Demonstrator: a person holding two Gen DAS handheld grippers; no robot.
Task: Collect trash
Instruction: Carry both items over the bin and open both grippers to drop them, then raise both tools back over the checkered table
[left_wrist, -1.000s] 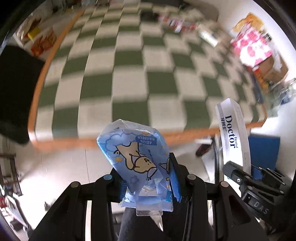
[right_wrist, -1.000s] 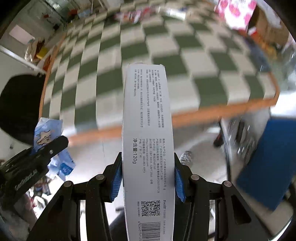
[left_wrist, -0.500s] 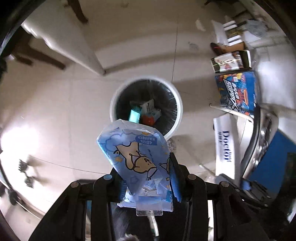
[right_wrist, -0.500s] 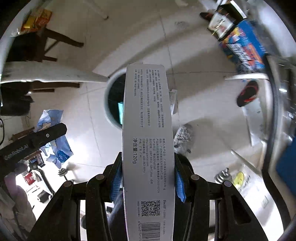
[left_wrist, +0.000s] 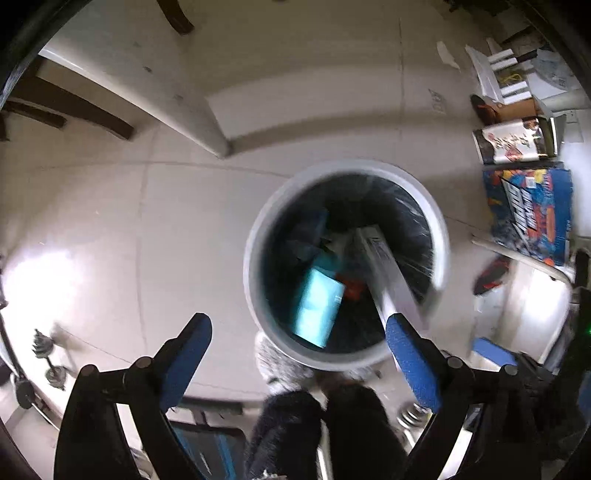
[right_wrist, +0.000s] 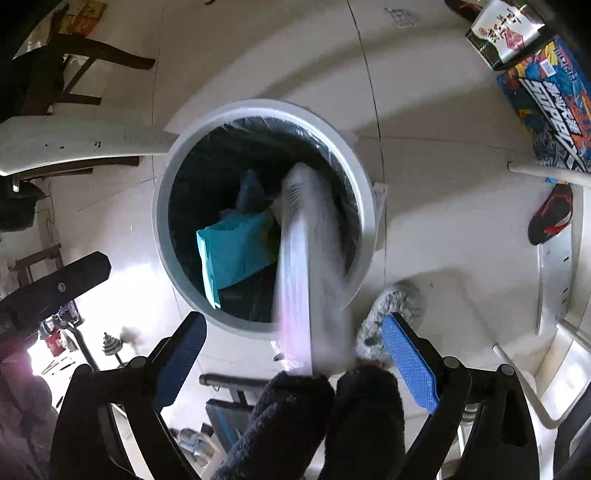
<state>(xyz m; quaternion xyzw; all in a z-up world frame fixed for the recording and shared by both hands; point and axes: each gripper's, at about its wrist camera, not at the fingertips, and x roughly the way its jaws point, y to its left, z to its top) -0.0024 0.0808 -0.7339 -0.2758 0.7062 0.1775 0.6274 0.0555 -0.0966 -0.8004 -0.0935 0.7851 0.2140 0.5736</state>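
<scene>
both claws open over the bin

left claw (left_wrist: 299, 354) stands wide apart, pointing down, its jaws having just been opening, with nothing between the blue pads. below it, toward 12 o'clock, sits the round white trash bin (left_wrist: 255, 295) with its dark liner. inside lies a teal packet (left_wrist: 317, 306) near 6 o'clock of the opening, and a red scrap (left_wrist: 351, 290) just beside it.

right claw (right_wrist: 295, 343) is also spread wide, jaws having just been opening. the long white toothpaste box (right_wrist: 314, 266), blurred, is between the pads without touching either; its far end reaches into the trash bin (right_wrist: 162, 236) at about 3 o'clock of the opening, and its near end is still above the rim. the teal packet (right_wrist: 236, 251) shows inside, left of the box.

in the left wrist view the same box (left_wrist: 384, 273) slants into the bin from 5 o'clock. the blue illustrated wrapper cannot be told apart among the dark shapes in the bin. a grey fuzzy slipper (right_wrist: 391, 310) sits on the floor (right_wrist: 443, 229) just beside the bin at 4 o'clock.
</scene>
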